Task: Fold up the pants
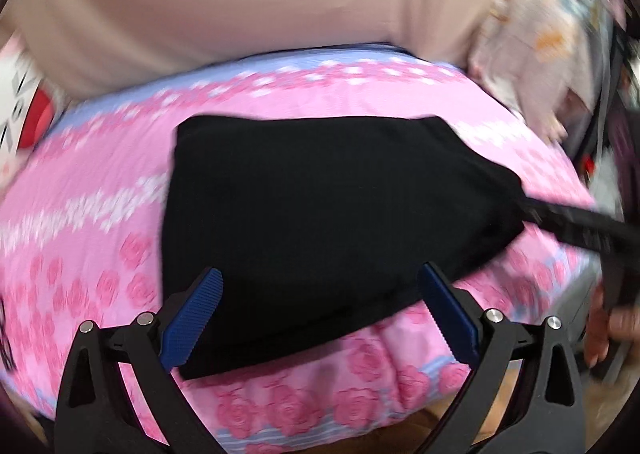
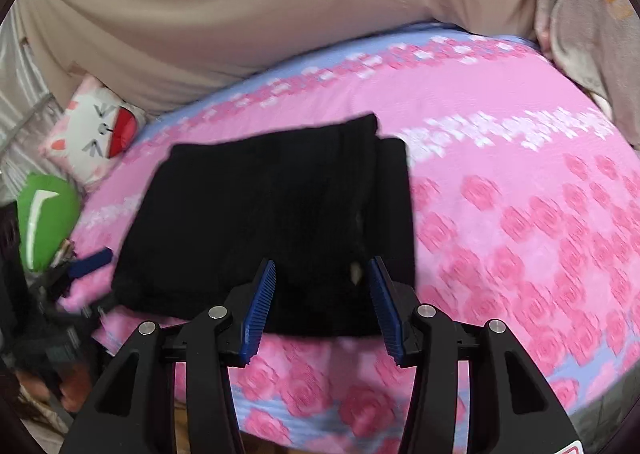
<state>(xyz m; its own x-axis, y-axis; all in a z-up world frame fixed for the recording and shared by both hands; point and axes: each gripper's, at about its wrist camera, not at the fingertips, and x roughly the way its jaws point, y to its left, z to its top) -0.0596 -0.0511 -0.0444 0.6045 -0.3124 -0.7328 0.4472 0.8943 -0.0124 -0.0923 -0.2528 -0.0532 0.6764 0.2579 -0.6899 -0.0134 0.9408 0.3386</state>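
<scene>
The black pants (image 2: 272, 222) lay folded in a compact stack near the front edge of the pink bedspread (image 2: 520, 214). Both the left gripper (image 1: 320, 314) and right gripper (image 2: 322, 302) hung apart and empty, seemingly released because folding looked finished.

1. Showed black pants (image 2: 272, 222) folded into a compact stack on pink rose-print bedsheet (image 2: 520, 222).
2. Right gripper (image 2: 322, 306) pointed down at near edge of pants, blue pads (image 2: 260, 310) apart, nothing pinched between them.
3. Left gripper (image 2: 86, 262) caught at left edge, one blue pad visible just beside the pants; state unclear.
4. White cat-face pillow (image 2: 96, 132) and green cushion (image 2: 44, 214) sat at far left.
5. Beige fabric (image 2: 240, 6) filled the back.
</scene>
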